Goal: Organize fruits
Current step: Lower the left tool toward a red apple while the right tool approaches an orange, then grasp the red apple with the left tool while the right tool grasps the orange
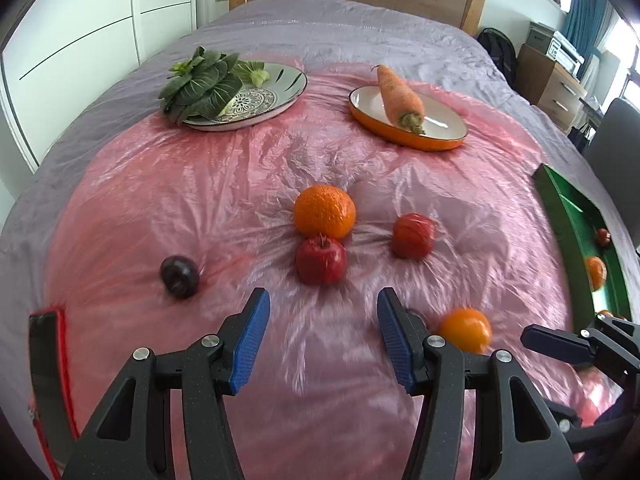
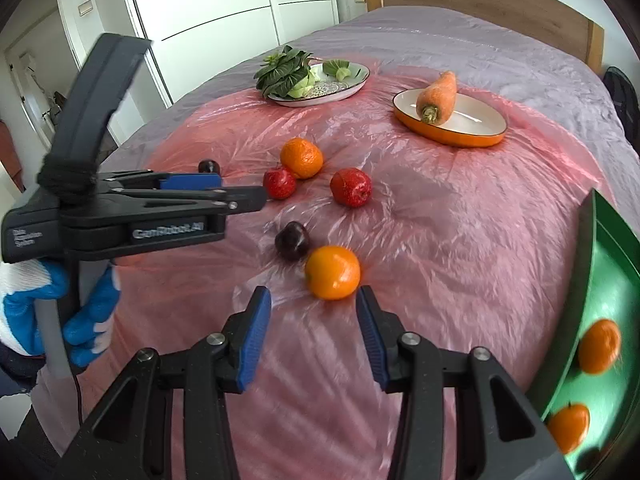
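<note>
Meanwhile, both tools hang released and empty over the bed's pink plastic sheet (image 2: 460, 220): left tool (image 1: 324, 340) near a red apple (image 1: 321, 261), right tool (image 2: 314, 332) just short of an orange (image 2: 333, 272); two oranges lie in the green tray (image 2: 608, 272).

Oranges (image 2: 332, 267), apples (image 2: 351, 187), plums (image 2: 292, 240) loose on pink sheet; oranges (image 2: 599, 345) in green tray (image 2: 600, 280).

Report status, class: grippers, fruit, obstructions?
Left gripper open, empty. Right gripper open, empty, nearest orange just ahead. Dark plum touching that orange. Green tray holds oranges.
</note>
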